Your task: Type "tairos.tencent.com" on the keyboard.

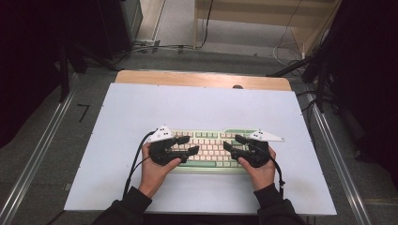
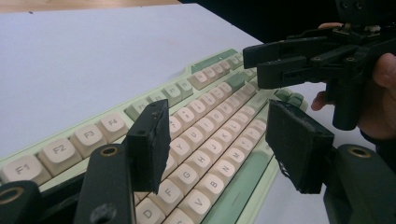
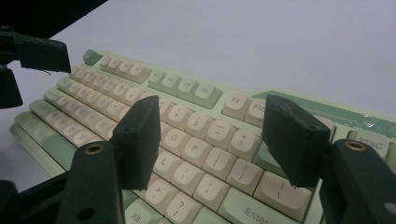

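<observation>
I am at a table covered by a pale sheet, holding 2 two-jaw grippers over a mint-green keyboard with cream keys. The keyboard lies flat near my edge of the sheet, its long side running across in front of me.

My left gripper hangs over the keyboard's left half. Its jaws stand apart and grasp nothing; in the left gripper view the letter rows, with G and V readable, lie below and between my 2 pads, and I see a gap between pads and keys, so I judge no key is pressed.

My right gripper hangs over the right half, released too, with nothing held. In the right gripper view the O, P and L keys sit beneath the gap, Enter lower right.

Progress, as I judge it: both grippers are placed above the keys, as if for pressing them. Nothing is gripped, and the keyboard sits square and unlifted. Any key press is yet to come.
</observation>
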A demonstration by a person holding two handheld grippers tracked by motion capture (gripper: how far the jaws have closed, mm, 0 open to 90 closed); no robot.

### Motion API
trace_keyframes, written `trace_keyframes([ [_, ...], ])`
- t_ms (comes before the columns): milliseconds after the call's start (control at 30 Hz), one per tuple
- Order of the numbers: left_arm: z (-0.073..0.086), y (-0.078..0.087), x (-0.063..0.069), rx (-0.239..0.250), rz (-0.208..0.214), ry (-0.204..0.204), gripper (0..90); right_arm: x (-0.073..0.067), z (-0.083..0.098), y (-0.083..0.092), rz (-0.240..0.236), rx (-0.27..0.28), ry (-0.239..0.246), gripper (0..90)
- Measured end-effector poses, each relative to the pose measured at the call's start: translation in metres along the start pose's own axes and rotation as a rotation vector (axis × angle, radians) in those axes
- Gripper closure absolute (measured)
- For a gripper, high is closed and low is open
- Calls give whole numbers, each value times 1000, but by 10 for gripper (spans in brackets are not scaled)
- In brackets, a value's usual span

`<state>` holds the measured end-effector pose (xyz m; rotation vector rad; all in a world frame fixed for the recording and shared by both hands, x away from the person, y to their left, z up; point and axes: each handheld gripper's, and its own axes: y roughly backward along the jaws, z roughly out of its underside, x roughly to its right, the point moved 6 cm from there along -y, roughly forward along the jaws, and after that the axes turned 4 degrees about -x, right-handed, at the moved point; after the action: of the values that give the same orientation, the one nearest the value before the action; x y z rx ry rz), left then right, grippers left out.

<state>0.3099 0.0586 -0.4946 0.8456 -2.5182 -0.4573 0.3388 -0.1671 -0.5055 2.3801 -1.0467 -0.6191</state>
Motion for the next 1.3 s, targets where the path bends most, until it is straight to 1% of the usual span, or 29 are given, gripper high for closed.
trace_keyframes([
  [133, 2, 7, -5, -4, -15, 1, 414, 0, 0, 0, -1, 1, 1, 356],
  [200, 5, 11, -9, -7, -30, 3, 415, 0, 0, 0, -1, 1, 0, 356],
  [367, 13, 21, -20, -11, -59, 23, 422, 0, 0, 0, 0, 1, 2, 356],
  [467, 17, 24, -23, -13, -72, 28, 462, 0, 0, 0, 0, 1, 1, 356],
  [500, 17, 24, -23, -15, -76, 26, 499, -1, 0, 0, 0, 0, -1, 356],
  [533, 19, 24, -23, -20, -76, 19, 563, -1, 0, 0, 0, 1, -1, 356],
  [567, 20, 24, -22, -27, -83, 9, 665, -1, 0, 0, -1, 1, 0, 356],
  [600, 21, 23, -21, -36, -80, 1, 774, -1, 0, 0, -1, 1, -1, 356],
  [633, 22, 22, -19, -44, -75, -6, 864, -1, 0, 0, -1, 0, 0, 356],
  [667, 23, 20, -18, -56, -73, -17, 900, -1, 0, 0, -1, 0, 0, 356],
  [733, 25, 17, -16, -79, -76, -31, 900, -1, 0, 0, -2, 1, 0, 356],
  [833, 28, 12, -14, -105, -75, -38, 900, -1, 0, 0, -3, 0, 2, 356],
  [933, 31, 8, -14, -128, -88, -53, 900, -1, 0, 0, -2, -2, 2, 356],
  [1133, 35, 1, -11, -162, -97, -75, 900, -2, 0, -1, -5, -1, 2, 356],
  [1300, 37, -2, -9, -177, -100, -87, 900, -2, 0, -1, -6, -3, 1, 356],
])
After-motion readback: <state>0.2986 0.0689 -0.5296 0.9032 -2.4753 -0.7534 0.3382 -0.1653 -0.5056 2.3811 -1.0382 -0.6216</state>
